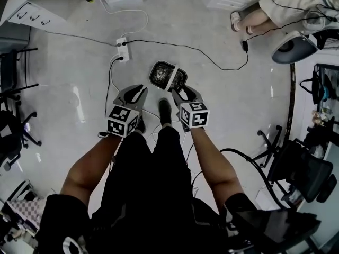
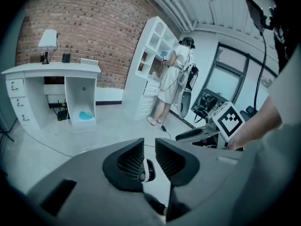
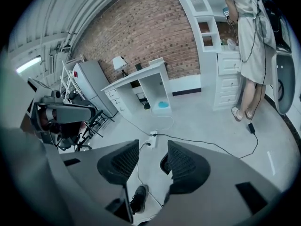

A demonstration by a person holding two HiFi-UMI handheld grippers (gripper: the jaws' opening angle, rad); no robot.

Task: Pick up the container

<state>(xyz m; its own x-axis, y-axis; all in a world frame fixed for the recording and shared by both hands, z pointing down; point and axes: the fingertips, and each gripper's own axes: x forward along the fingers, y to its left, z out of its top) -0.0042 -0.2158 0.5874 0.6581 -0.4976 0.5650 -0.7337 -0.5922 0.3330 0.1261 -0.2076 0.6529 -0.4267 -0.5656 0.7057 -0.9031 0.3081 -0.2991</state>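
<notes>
A black container with a white rim stands on the pale floor, just ahead of my feet. In the head view my left gripper hangs to its near left, clear of it, jaws a narrow gap apart. My right gripper is at the container's near right edge, jaws apart. In the left gripper view a slice of the container shows through the slit of the left gripper, beyond the pads. In the right gripper view the container peeks out behind the right jaw of the right gripper; only floor lies between the pads.
A white power strip with trailing black cables lies beyond the container. My shoe stands between the grippers. Office chairs flank both sides. Another person stands by white shelves at the far right. A white desk lines the brick wall.
</notes>
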